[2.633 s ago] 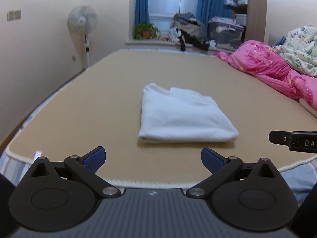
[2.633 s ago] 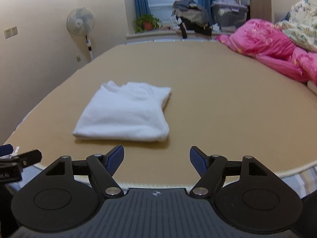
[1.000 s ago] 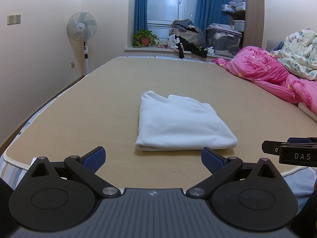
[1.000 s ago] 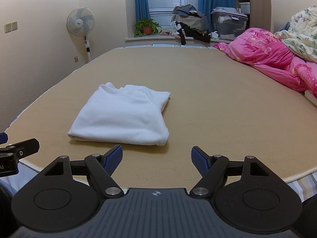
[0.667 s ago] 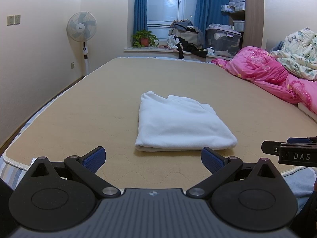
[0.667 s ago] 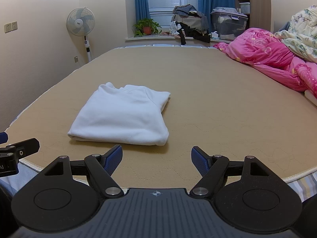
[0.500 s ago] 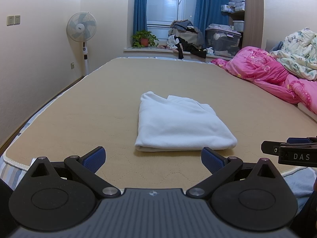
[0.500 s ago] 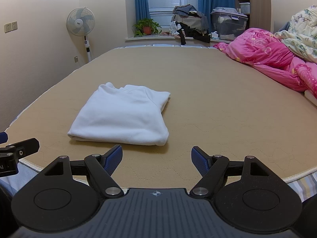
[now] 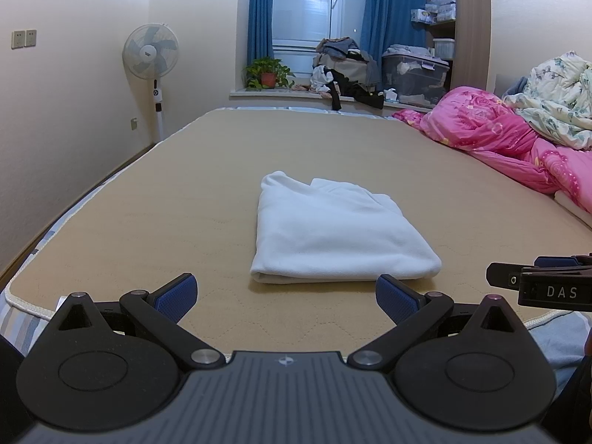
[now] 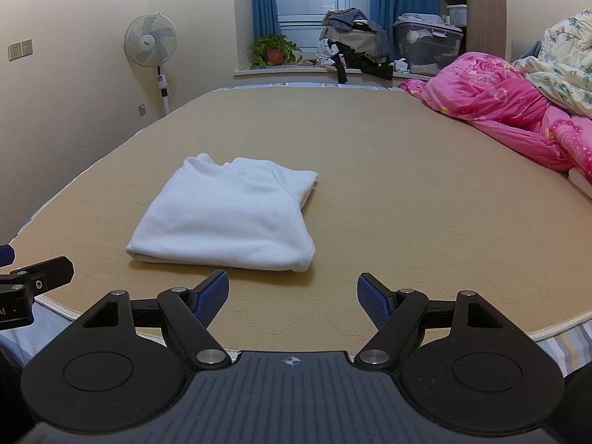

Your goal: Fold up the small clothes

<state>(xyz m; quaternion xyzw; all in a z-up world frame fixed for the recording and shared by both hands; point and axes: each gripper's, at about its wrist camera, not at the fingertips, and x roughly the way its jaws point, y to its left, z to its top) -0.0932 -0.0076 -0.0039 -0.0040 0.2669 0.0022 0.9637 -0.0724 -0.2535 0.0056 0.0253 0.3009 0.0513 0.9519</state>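
white shirt (image 9: 338,235) is lying folded on bed (image 9: 185,199) | left gripper (image 9: 285,292), right gripper (image 10: 292,294) are staying apart, holding nothing | folding looks done

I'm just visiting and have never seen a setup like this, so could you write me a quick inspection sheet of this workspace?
Surface: tan quilted mattress pad on a bed, flat.
Job's things: one white garment, folded into a neat rectangle, lying near the front edge, touched by nothing.
Clutter: pink quilt and floral duvet bunched along the right side, apart from the garment.
Grippers: left gripper open, empty, short of the garment; right gripper open, empty, also short of it.
Cables: nothing seen.
Surroundings: standing fan by the left wall, potted plant on the windowsill, clothes pile, lidded storage bin, blue curtains.
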